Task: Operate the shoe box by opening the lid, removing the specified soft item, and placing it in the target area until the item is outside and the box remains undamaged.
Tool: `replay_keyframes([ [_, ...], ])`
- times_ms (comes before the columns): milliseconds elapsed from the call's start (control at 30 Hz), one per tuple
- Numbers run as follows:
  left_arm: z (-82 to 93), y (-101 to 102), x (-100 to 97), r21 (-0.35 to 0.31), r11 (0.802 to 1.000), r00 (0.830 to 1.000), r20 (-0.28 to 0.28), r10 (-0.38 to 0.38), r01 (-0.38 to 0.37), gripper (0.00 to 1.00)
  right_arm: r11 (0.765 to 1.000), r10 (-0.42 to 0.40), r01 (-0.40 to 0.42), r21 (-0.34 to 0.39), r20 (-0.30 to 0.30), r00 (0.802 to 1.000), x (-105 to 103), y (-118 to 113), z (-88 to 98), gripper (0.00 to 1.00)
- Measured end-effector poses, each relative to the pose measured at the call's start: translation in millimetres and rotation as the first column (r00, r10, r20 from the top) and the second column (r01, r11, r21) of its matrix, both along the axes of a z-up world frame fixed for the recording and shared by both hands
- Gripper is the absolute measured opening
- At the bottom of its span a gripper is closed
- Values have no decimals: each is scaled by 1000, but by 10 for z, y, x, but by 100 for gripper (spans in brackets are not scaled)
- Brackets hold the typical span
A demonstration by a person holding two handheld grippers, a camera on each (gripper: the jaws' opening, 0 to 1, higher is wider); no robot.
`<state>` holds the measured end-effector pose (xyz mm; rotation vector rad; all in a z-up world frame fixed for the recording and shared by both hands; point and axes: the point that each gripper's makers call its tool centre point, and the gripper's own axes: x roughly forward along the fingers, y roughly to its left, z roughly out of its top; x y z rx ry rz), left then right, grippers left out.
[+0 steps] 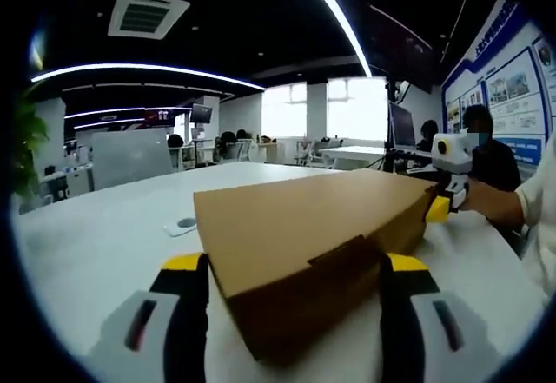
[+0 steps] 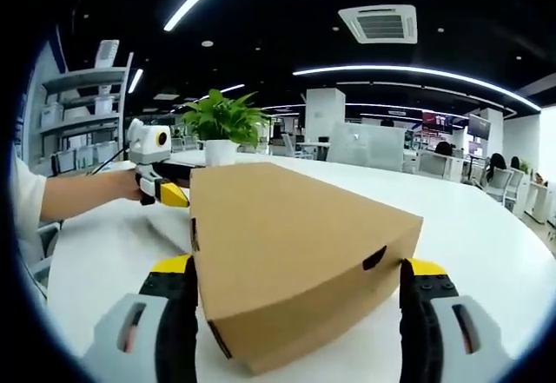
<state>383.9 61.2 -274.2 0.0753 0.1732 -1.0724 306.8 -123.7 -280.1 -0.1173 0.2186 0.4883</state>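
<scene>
The brown cardboard shoe box (image 1: 313, 244) lies shut on the white table (image 1: 95, 244), lid down, contents hidden. The left gripper (image 1: 295, 313) and the right gripper (image 2: 295, 313) each stand with jaws apart at opposite ends of the box. A potted plant (image 2: 224, 122) stands toward the table's far edge.

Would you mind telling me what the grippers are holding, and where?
Both straddle the closed shoe box: left gripper and right gripper at opposite ends; contact cannot be told.
</scene>
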Motion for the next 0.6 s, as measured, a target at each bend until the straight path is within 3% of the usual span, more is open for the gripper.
replay_keyframes([
  [167,6,-2,25,-15,1000,1000,-2,-5,5,84,1000,-19,20,-4,20,1000,-31,29,47,100],
  [267,45,-5,24,-72,997,998,-57,0,-4,84,999,-30,30,19,22,999,-15,28,70,99],
  [333,51,-2,26,-79,997,998,-63,1,-6,84,999,-31,30,21,22,999,-13,27,73,99],
  [600,26,-36,0,-24,1000,999,-45,11,-12,83,999,-39,39,3,40,998,41,37,53,100],
])
